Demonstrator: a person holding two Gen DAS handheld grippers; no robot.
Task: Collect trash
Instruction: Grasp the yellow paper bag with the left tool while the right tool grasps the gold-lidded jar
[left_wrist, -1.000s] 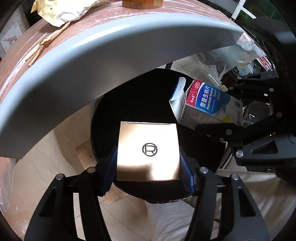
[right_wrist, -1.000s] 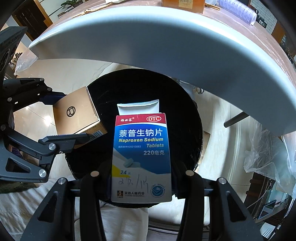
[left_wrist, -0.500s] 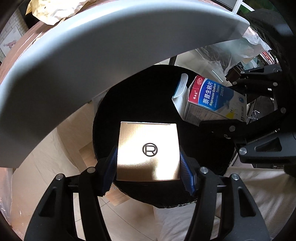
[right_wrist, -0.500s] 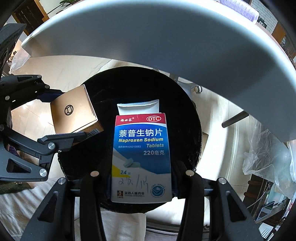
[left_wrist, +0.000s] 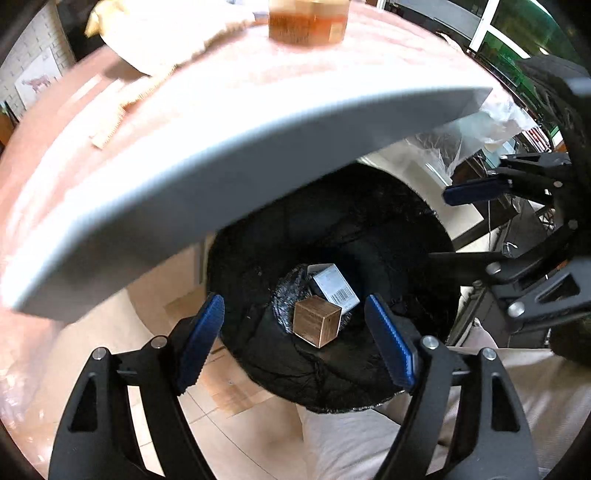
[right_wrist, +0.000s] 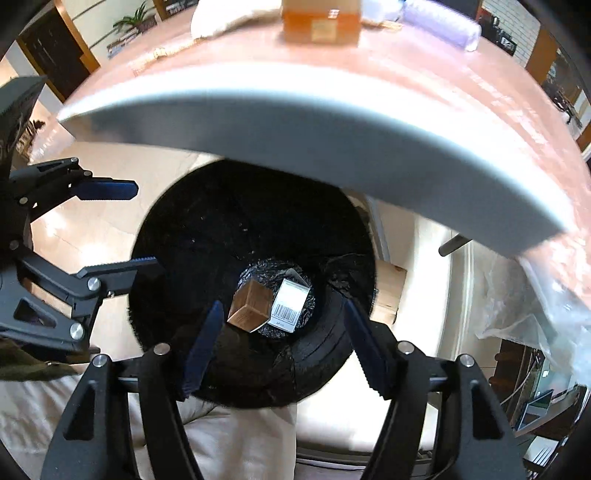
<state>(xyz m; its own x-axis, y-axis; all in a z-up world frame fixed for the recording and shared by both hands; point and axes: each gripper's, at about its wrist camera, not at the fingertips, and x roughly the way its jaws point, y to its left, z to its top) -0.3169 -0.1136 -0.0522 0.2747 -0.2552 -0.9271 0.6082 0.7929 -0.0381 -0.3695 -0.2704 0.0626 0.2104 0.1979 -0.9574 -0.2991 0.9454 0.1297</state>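
A black-lined trash bin (left_wrist: 413, 206) stands on the floor under the table edge, also in the right wrist view (right_wrist: 177, 206). A gold box (left_wrist: 316, 322) and a white medicine box (left_wrist: 334, 286) with a barcode lie at its bottom; both also show in the right wrist view, the gold box (right_wrist: 250, 305) and the medicine box (right_wrist: 290, 308). My left gripper (left_wrist: 295, 339) is open and empty above the bin. My right gripper (right_wrist: 282, 339) is open and empty above the bin. Each gripper shows in the other's view, the right (left_wrist: 476, 221) and the left (right_wrist: 118, 225).
A pink table with a grey rim (left_wrist: 229, 155) overhangs the bin, also in the right wrist view (right_wrist: 332, 140). An amber box (right_wrist: 320, 20) and crumpled paper (left_wrist: 155, 33) lie on it. A clear plastic bag (right_wrist: 546, 295) hangs at right. Tiled floor (right_wrist: 92, 236) surrounds the bin.
Both grippers have opened. The gold box and the medicine box have dropped from the grippers to the bottom of the bin.
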